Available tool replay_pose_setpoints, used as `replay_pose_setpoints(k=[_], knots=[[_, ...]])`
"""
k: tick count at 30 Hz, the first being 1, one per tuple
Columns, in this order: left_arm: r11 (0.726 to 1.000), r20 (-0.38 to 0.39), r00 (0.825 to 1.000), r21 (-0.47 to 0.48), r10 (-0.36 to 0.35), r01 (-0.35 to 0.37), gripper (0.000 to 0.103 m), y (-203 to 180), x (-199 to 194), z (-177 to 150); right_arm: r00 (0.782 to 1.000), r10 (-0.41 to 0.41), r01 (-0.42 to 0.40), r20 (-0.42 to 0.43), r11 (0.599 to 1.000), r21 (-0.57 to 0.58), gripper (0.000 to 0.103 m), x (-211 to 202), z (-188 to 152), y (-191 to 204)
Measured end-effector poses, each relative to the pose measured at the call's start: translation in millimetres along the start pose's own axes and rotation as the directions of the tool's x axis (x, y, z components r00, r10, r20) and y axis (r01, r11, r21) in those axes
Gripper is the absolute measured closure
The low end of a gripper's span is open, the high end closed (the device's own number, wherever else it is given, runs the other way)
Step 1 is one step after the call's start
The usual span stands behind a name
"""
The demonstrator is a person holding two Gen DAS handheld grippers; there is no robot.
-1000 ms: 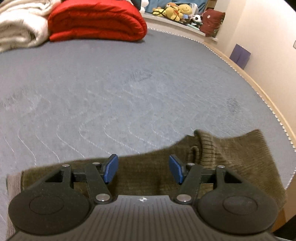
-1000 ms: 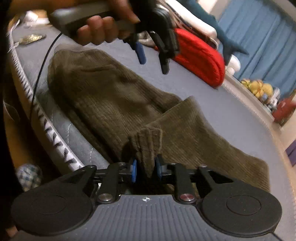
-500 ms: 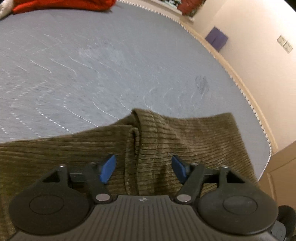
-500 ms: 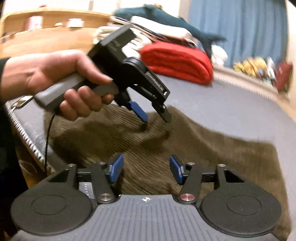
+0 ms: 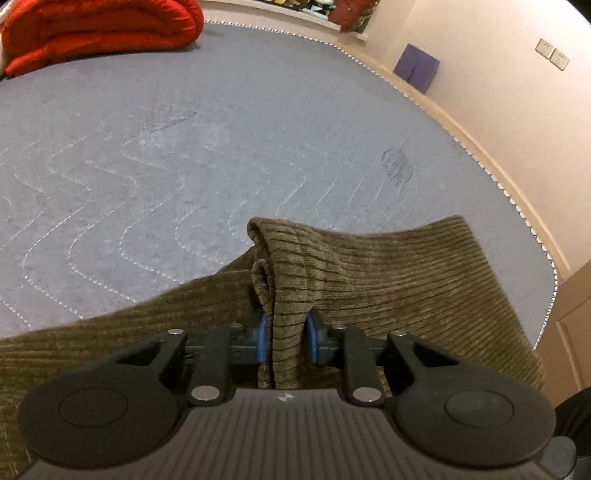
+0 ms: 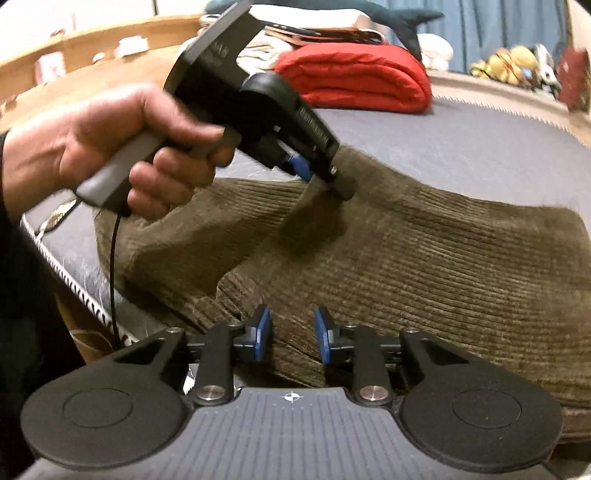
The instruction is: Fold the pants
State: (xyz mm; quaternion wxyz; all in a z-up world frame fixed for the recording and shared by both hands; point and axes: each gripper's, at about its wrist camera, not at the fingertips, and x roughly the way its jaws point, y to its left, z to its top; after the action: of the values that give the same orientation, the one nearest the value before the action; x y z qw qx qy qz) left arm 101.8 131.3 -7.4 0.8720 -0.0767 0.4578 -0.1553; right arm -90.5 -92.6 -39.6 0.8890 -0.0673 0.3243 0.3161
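Note:
Olive-brown corduroy pants (image 5: 388, 280) lie across the near edge of a grey quilted mattress (image 5: 184, 147). My left gripper (image 5: 286, 338) is shut on a raised fold of the pants and lifts it into a ridge. In the right wrist view the pants (image 6: 424, 266) spread wide, and the left gripper (image 6: 325, 181), held in a hand, pinches the fabric at the far edge. My right gripper (image 6: 291, 338) is open, its blue pads either side of the near edge of the pants, touching nothing I can tell.
A folded red blanket (image 5: 99, 29) lies at the far side of the mattress, also in the right wrist view (image 6: 354, 81). Stuffed toys (image 6: 513, 66) sit on a ledge behind. The mattress edge and a wooden frame (image 5: 565, 321) are at the right.
My left gripper came down onto the pants and shut on a fold, lifting it. My right gripper let go of the fold it held and has since narrowed while still open.

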Motion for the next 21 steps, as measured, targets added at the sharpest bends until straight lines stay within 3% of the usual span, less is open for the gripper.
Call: replay_pose_setpoints(k=[3, 4, 6, 9, 13, 17, 19, 21], knots=[[0.996, -0.039, 0.996, 0.044, 0.084, -0.082, 0.054, -2, 11, -5, 1.0, 0.0, 0.0, 0.0, 1.0, 0.0, 0.075, 0, 0, -3], [0.991, -0.011, 0.994, 0.071, 0.113, -0.112, 0.047, -5, 7, -4, 1.0, 0.0, 0.0, 0.004, 1.0, 0.008, 0.075, -4, 0, -6], [0.98, 0.075, 0.984, 0.105, 0.159, -0.166, 0.043, -13, -6, 0, 1.0, -0.011, 0.01, 0.022, 0.999, 0.032, 0.075, -13, 1, -10], [0.966, 0.201, 0.96, 0.129, 0.196, -0.224, 0.043, -23, -24, 2, 0.995, -0.059, 0.054, 0.075, 0.997, 0.059, 0.075, -26, 5, -15], [0.976, 0.248, 0.961, 0.146, 0.12, -0.16, 0.046, -37, -28, 1, 0.973, -0.142, 0.129, 0.181, 0.988, 0.081, 0.075, -48, 5, -24], [0.962, 0.251, 0.966, 0.241, 0.069, -0.131, 0.061, -55, -22, -9, 0.92, -0.282, 0.255, 0.272, 0.958, 0.131, 0.068, -68, 5, -39], [0.956, 0.236, 0.97, 0.267, 0.057, -0.121, 0.069, -61, -15, -11, 0.895, -0.352, 0.308, 0.273, 0.932, 0.19, 0.066, -75, 4, -52], [0.959, 0.171, 0.982, 0.258, 0.074, -0.117, 0.077, -57, 0, -12, 0.864, -0.445, 0.377, 0.236, 0.881, 0.284, 0.063, -82, 2, -72]])
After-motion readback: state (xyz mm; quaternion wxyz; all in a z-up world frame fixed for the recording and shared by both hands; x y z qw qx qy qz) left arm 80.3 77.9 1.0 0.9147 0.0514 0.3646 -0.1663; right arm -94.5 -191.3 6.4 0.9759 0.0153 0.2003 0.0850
